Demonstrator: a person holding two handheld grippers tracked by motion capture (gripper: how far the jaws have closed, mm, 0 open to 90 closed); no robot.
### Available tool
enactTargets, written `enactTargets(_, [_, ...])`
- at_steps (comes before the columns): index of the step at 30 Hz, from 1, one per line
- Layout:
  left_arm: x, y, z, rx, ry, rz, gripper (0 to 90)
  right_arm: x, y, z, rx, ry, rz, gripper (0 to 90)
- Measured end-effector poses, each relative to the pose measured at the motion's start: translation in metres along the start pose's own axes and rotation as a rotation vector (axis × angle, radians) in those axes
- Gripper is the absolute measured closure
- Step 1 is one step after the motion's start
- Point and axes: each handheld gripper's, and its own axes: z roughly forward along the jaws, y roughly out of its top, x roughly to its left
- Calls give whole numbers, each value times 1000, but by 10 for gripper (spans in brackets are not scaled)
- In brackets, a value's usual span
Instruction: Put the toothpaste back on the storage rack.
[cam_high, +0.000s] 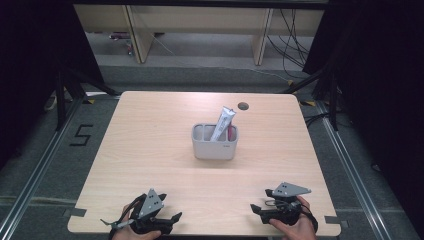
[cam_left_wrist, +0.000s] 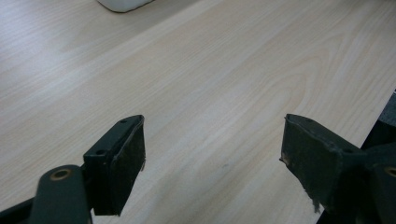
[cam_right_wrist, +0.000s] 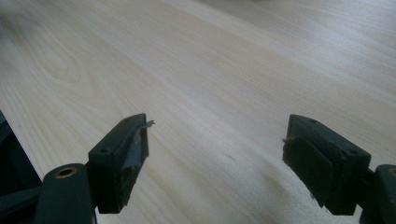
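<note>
Resting at the near edge of the wooden table (cam_high: 150, 130), the left gripper (cam_high: 170, 220) and right gripper (cam_high: 256, 209) are held spread and empty, well apart from the toothpaste tube (cam_high: 223, 124), propped upright in the grey organiser (cam_high: 215, 149) for easy reach

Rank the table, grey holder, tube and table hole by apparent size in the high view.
1. Table
2. Grey holder
3. Tube, partly hidden inside the holder
4. Hole

white tube (cam_high: 223, 123) upright in grey holder (cam_high: 215, 147), wooden table (cam_high: 150, 150)
</note>
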Motion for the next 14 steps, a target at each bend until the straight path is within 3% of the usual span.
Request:
enactTargets(2, [-1,0,0,6,-2,8,211,0,0,0,4,14,6,228])
enactTargets(6, [-1,-1,1,12,-2,10,210,2,0,-1,0,-16,8,228])
enactTargets(7, [-1,-1,2,8,-6,11,209,0,0,0,7,10,3,228])
enactTargets(9, [-1,-1,2,15,-3,10,209,1,0,0,6,14,7,228])
enactTargets(14, [1,-2,3,22,-3,12,208,2,0,-1,5,-13,12,227])
